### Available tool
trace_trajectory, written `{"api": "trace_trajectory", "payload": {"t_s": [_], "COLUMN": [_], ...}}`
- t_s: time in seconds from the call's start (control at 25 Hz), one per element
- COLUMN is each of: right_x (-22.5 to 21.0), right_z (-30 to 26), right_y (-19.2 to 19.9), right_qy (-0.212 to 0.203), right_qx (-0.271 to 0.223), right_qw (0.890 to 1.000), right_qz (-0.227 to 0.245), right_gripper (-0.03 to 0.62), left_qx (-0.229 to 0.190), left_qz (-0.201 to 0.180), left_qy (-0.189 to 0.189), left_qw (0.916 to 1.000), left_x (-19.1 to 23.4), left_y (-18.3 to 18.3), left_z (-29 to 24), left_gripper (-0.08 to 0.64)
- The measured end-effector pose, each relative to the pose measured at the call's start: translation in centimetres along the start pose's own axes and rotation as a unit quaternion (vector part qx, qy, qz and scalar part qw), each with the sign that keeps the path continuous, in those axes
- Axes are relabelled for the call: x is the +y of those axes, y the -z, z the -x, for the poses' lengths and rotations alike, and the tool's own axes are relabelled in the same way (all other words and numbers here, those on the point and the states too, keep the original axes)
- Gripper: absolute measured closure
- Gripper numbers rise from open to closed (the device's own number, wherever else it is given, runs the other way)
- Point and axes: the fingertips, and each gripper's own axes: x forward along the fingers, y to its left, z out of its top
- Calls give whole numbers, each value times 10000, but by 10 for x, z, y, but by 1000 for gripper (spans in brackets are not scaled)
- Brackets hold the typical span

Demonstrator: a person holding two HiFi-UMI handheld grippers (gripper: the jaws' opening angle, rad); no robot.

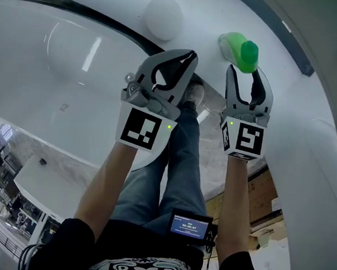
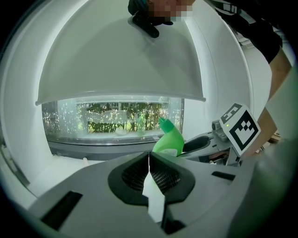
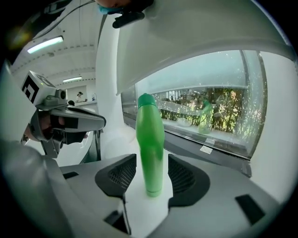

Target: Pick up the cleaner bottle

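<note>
Right tool [image 3: 152,162] gapes around the upright cleaner bottle [image 3: 150,139], not touching; left tool [image 2: 149,157] closed.

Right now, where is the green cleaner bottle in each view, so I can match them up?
Head view: cleaner bottle at upper right, at the tips of the right hand-held gripper.
Left gripper view: bottle just right of centre, beyond the shut jaws.
Right gripper view: bottle at centre, upright between the open jaws, pads clear of it.
Shared landmark: the left hand-held gripper, left of the bottle.
</note>
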Motion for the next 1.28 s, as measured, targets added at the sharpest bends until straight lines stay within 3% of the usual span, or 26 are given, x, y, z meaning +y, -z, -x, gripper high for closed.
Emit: {"api": "trace_trajectory", "payload": {"t_s": [0.64,1.28], "right_x": [0,2], "right_z": [-37,-68], "right_y": [-9,13], "right_qy": [-173,-348], "right_qx": [-245,-204], "right_qw": [9994,9987], "right_qz": [183,316], "right_gripper": [385,385], "left_qx": [-43,35], "left_qz": [90,231], "left_qy": [-29,-159], "left_qw": [9999,9996], "left_x": [12,16], "left_y": [7,23], "left_z": [-31,-36], "left_gripper": [541,541]}}
